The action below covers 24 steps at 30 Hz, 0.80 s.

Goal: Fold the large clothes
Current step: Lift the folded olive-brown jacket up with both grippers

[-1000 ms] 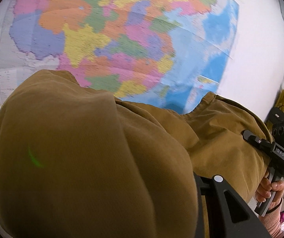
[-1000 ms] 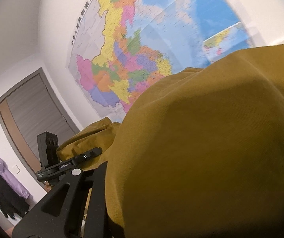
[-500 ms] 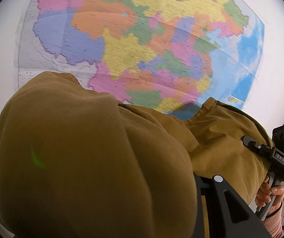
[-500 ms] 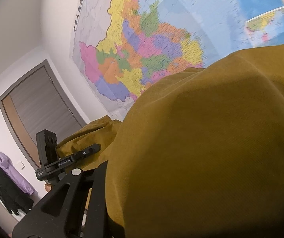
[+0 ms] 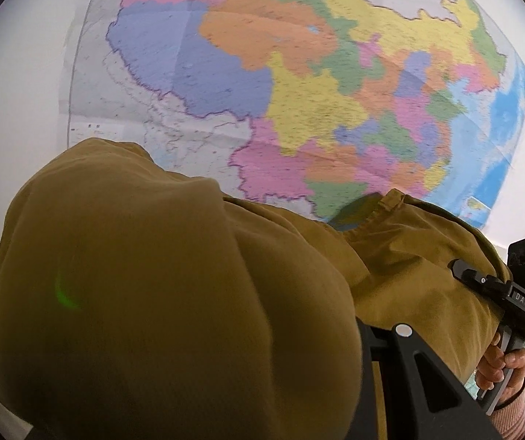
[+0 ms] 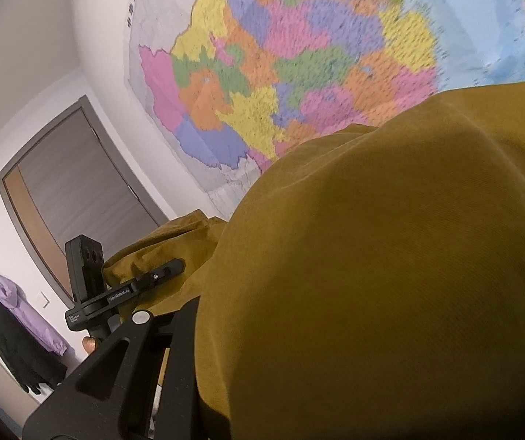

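Both pairs of fingers are buried in one mustard-brown garment, so their tips are hidden in either wrist view. On the left gripper, seen from the right wrist camera, one black finger runs into a bunched edge of the cloth, and the fabric drapes over its own camera, filling the lower left of that view; the jaws seem narrowly parted around a thick fold, clamped on it. On the right gripper, seen from the left wrist camera, a black finger likewise disappears under the hem of the garment at the right edge of the picture, and the cloth bulges over most of the right wrist view; its jaws too look nearly closed on a fold. A hand with a pink ribbed cuff grips the handle of the right gripper below. The garment hangs in the air, stretched between the two grippers, with a gathered seam showing along its top edge, and nothing under it is visible. Behind it a large coloured map covers a white wall. In the right wrist view a grey door stands at left, with dark and purple clothes hanging beside it.
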### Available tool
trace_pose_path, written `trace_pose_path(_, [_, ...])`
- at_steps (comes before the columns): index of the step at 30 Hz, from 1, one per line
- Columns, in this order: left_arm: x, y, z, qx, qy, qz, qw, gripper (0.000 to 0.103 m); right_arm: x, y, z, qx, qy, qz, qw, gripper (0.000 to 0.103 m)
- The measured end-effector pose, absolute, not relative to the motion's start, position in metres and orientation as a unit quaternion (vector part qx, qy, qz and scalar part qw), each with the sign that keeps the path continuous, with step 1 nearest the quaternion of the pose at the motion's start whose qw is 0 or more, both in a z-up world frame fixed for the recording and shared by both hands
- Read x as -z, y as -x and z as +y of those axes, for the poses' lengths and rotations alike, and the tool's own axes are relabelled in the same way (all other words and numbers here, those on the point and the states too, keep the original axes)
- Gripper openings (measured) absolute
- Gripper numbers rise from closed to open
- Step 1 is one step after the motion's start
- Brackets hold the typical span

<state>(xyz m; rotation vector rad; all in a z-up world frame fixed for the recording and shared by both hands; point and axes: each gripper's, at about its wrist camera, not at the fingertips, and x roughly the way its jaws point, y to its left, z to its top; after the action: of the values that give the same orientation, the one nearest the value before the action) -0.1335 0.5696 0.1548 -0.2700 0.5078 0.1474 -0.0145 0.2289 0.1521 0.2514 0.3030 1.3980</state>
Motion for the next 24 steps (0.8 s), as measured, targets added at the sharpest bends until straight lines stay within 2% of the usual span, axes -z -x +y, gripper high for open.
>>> trace_pose_path(24, [-0.114, 0.080, 0.642, -0.095, 0.156, 0.274, 0.944, 0.027, -0.135, 0.000, 0.300, -0.615, -0.087, 0.137, 0.772, 0.018])
